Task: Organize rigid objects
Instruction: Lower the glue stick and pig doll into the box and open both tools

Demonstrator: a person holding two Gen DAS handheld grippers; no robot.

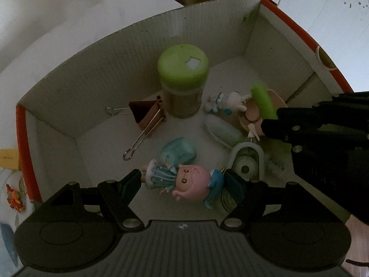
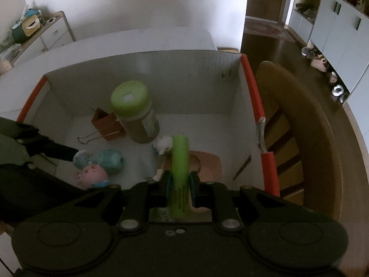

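Now your left tongs (image 1: 184, 182) clamp the pink-haired doll (image 1: 182, 181) low inside the box (image 1: 69, 87); your right tongs (image 2: 180, 182) pinch the green tube (image 2: 181, 173) near its red-edged right wall.

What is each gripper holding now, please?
Left gripper: shut on the pink-haired doll.
Right gripper: shut on the green tube.

- A plain white wall (image 2: 138, 4) fills twelve o'clock in the right wrist view.
- A white drawer unit (image 2: 49, 38) with a wooden top stands at ten o'clock.
- A wooden chair (image 2: 306, 124) sits at three o'clock.
- Dark brown floor (image 2: 272, 46) and white cabinets (image 2: 336, 30) lie at two o'clock.
- The light is dim.
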